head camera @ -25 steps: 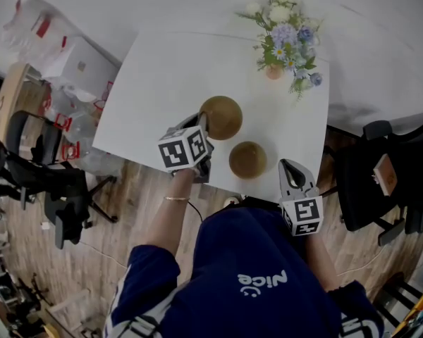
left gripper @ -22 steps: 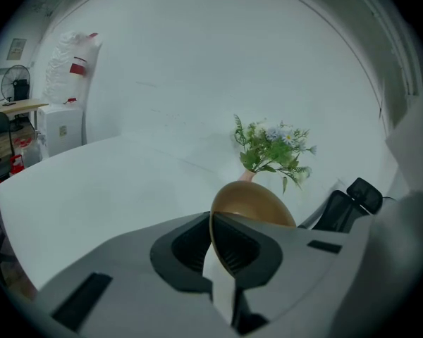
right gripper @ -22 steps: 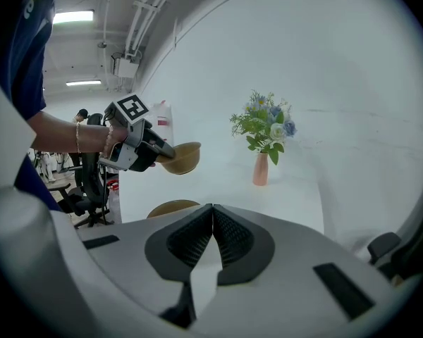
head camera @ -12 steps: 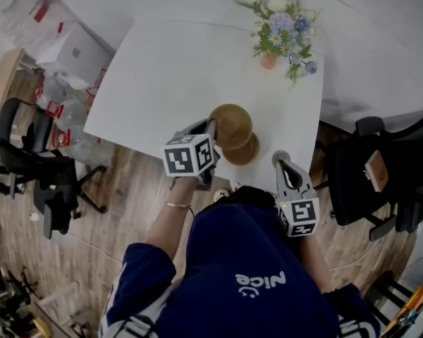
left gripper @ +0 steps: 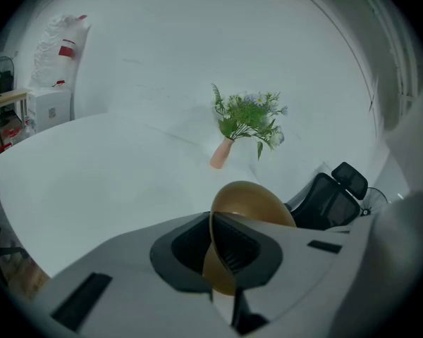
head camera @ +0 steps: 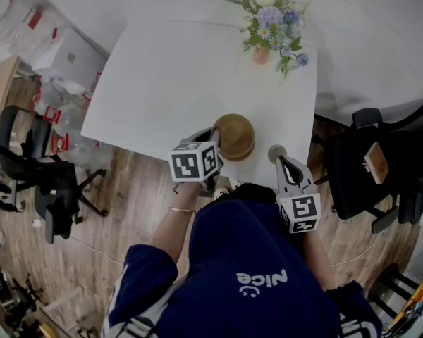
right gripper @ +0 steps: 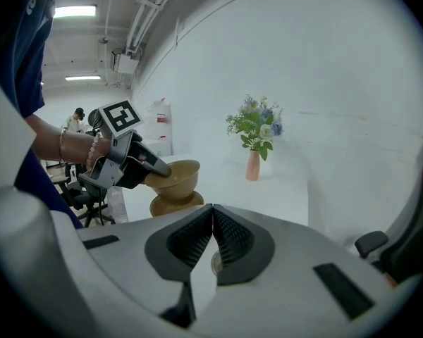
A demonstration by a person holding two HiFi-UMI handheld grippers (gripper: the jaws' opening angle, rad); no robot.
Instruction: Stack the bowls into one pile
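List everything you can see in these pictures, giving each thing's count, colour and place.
Table: one, white, centre.
Bowls: two, brown, near table edge; top bowl held right over lower bowl.
Flowers: one bunch, white, blue and purple, in the vase.
Vase: one, pink, far table edge.
Round thing: one, grey, on table by the right fingers; cannot tell what.
Chairs: at least two, black; left chair and right chair flank the table.
Box: one, white, far left.
Shirt: one, dark blue, bottom centre.
Left gripper: one, grey, fingers clamped on top bowl's rim.
Right gripper: one, grey, fingers together, empty.
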